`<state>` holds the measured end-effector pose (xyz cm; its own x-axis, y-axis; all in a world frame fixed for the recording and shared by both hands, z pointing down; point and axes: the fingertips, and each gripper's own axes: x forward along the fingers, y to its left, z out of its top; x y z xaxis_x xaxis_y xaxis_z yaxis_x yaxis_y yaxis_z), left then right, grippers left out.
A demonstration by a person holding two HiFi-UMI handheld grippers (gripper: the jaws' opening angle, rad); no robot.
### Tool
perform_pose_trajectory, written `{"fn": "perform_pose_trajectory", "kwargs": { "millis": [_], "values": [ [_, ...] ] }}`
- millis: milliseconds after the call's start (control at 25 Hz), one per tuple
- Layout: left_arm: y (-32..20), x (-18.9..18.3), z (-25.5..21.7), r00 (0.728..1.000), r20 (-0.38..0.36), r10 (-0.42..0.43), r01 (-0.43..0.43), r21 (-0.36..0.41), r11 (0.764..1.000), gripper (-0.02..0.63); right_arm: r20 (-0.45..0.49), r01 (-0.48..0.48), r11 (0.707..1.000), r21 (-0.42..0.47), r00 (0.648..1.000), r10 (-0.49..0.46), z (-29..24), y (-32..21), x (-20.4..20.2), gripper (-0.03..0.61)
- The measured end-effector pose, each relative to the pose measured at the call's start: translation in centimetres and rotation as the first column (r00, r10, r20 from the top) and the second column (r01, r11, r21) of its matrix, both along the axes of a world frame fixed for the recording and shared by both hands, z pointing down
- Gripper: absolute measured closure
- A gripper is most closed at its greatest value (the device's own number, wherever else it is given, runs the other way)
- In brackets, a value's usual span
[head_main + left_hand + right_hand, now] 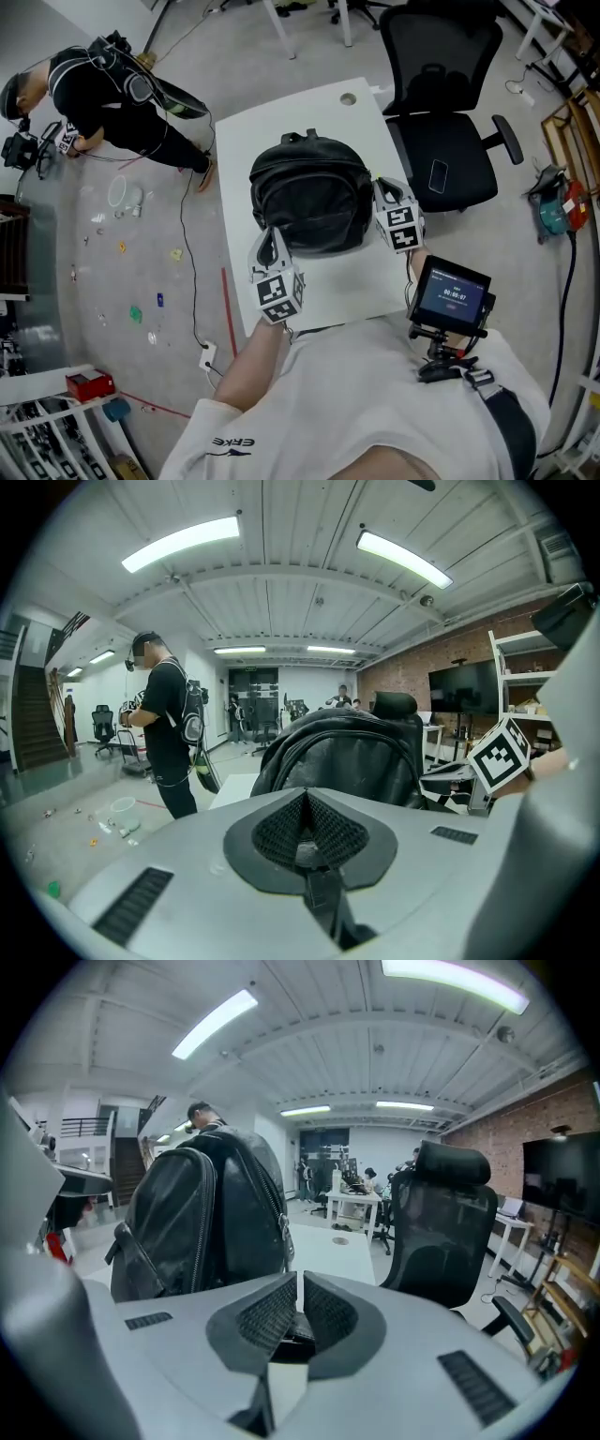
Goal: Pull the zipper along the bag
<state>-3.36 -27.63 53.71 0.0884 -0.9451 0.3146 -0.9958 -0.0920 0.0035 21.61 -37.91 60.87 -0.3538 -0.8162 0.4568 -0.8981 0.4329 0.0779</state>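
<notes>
Item 1, bag (314,202): black backpack, upright, mid-table on the white table (281,127), top handle at the far side. Also fills the centre of the left gripper view (342,757) and the left of the right gripper view (202,1218). A zip track (198,1241) runs up the side facing your R gripper.

Item 2, your L gripper (270,246): at the bag's near-left corner, just beside it; contact can't be judged. Jaws clenched together (306,803), pads meeting in a line, nothing between them. Its marker cube (278,293) sits toward you.

Item 3, your R gripper (386,192): at the bag's right flank, just beside it. Jaws closed down to a hairline slit (298,1288), nothing gripped; only white tabletop (333,1251) shows thru the slit.

Item 4, office chair (450,122): black, right of the table, w/ a phone (438,174) lying on the seat. Seen again at right in the right gripper view (445,1232).

Item 5, screen unit (452,297): small lit display on a mount, near right, by your chest.

Item 6, person (103,103): dark clothes, far left on the floor area, well apart from the table; standing at left in the left gripper view (164,728).
</notes>
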Motion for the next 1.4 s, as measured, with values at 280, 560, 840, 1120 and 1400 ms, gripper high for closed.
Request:
{"fn": "perform_pose_trajectory", "kwargs": {
  "millis": [280,560,840,1120,1400],
  "values": [
    [0.2,-0.7,0.6,1.000,0.007,-0.018,0.018,-0.010,1.000,0.611,-0.030,0.071,0.997,0.004,0.997,-0.071,0.8,-0.3,-1.3,0.565],
    [0.2,-1.2,0.5,1.000,0.011,-0.024,0.024,-0.010,1.000,0.611,-0.059,0.208,0.978,-0.014,0.976,-0.209,0.6,-1.0,-2.6,0.505],
    [0.8,-1.3,0.6,0.999,0.016,-0.029,0.029,-0.012,1.000,0.611,-0.123,0.395,0.916,-0.066,0.908,-0.401,0.7,-0.8,-3.5,0.505],
    [1.0,-1.1,0.6,0.999,0.015,-0.030,0.030,-0.013,0.999,0.611,-0.179,0.454,0.886,-0.093,0.868,-0.463,0.8,-1.1,-3.8,0.505],
    [0.6,-2.0,1.1,0.999,0.018,-0.036,0.036,-0.016,0.999,0.611,-0.247,0.387,0.920,-0.061,0.887,-0.390,1.4,-1.7,-3.1,0.565]
  ]
}}
